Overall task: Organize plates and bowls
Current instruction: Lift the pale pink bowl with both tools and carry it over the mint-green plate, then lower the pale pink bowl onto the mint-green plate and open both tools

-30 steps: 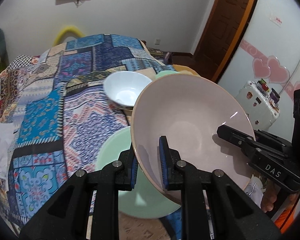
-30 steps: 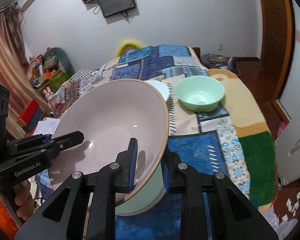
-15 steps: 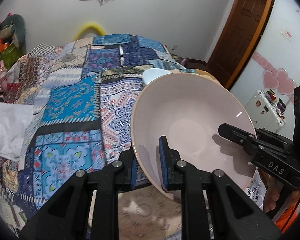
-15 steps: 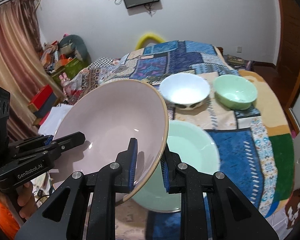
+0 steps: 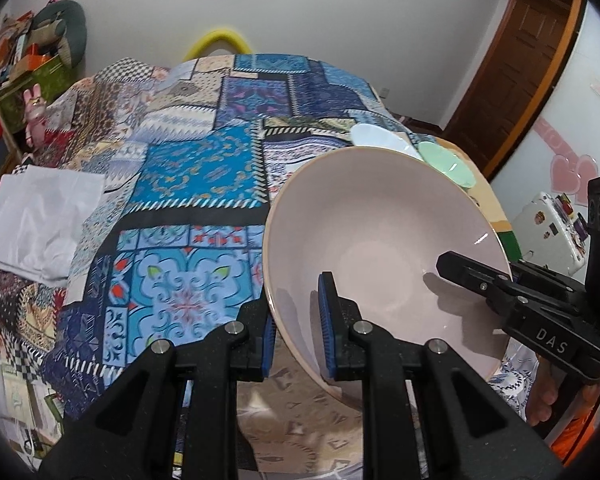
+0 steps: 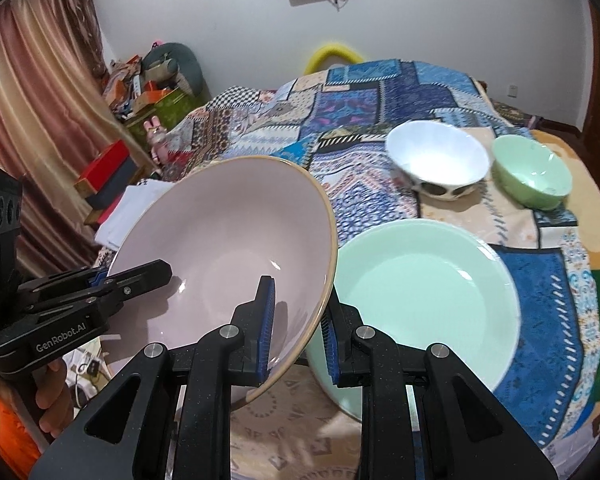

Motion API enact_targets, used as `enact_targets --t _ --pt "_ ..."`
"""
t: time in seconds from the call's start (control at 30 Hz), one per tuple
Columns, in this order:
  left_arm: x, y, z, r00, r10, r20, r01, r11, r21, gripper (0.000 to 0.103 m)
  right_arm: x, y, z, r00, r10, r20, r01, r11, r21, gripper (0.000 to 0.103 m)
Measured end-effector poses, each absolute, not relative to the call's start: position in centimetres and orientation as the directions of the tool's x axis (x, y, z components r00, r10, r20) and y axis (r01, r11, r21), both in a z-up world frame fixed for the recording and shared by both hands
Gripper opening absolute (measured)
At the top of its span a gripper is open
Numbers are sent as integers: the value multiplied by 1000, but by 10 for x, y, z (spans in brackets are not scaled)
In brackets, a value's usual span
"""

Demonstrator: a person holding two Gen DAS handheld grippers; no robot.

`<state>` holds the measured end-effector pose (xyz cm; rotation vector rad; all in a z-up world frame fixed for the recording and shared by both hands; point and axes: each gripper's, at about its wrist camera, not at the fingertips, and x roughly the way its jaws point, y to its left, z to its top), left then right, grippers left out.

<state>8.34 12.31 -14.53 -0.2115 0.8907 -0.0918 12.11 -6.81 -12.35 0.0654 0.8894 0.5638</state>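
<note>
We hold large pale pink ceramic bowl (image 5: pixel 380 240) tilted, left claw (image 5: pixel 296 320) and right claw (image 6: pixel 296 328) each clamped on rim; mint green plate (image 6: pixel 428 288) lies just right of right claw on patchwork-covered bed (image 6: pixel 380 92).

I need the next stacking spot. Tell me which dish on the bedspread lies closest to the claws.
The large mint-green plate, right beside the held pink bowl. The white bowl and small green bowl sit farther back.
</note>
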Motion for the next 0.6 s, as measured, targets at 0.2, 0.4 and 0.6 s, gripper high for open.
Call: enact_targets --t 0.2,0.4,0.6 --pt "80 141 -159 609 -136 -781 -51 976 -210 19 123 -46 -137 452 497 -741 -471 838 275 20" --pt "82 160 -178 581 -123 -805 -95 972 -217 19 127 -25 -152 412 493 -766 -497 826 265 20" --pt "83 177 -199 553 -106 -826 -136 967 -215 19 132 -5 -167 376 490 -786 -525 812 255 20"
